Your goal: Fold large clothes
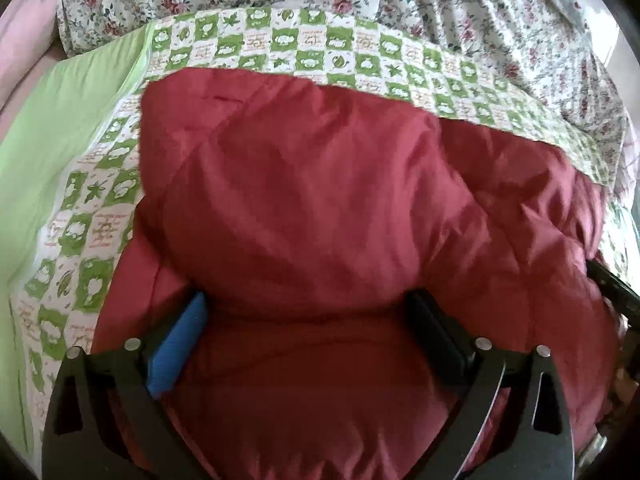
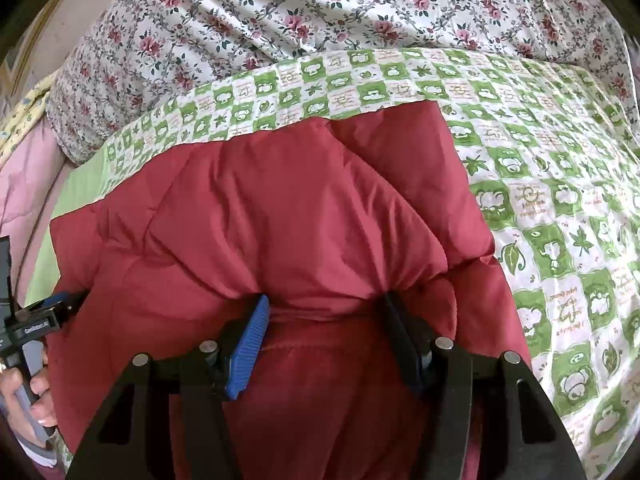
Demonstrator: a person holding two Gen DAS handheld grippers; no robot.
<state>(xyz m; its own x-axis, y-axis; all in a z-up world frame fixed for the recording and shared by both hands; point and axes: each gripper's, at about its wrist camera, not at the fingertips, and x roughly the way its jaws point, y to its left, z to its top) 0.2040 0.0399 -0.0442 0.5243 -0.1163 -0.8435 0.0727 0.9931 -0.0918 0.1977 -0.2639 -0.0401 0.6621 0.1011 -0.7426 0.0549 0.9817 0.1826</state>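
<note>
A dark red padded garment (image 1: 312, 184) lies bunched and folded over on a bed. In the left wrist view my left gripper (image 1: 308, 312) has a thick puffed fold of it between the blue pad (image 1: 180, 344) and the black finger, and the cloth fills the gap. The right wrist view shows the red garment (image 2: 280, 216) with my right gripper (image 2: 324, 308) shut on another thick fold; creases run out from both fingertips. My left gripper also shows at the left edge of this view, at the garment's left side, held by a hand (image 2: 36, 396).
Under the garment lies a green-and-white checked sheet (image 2: 560, 208). A floral quilt (image 2: 320, 12) is heaped behind it. A plain light-green cloth (image 1: 68, 120) and pink bedding (image 1: 24, 40) lie at the left.
</note>
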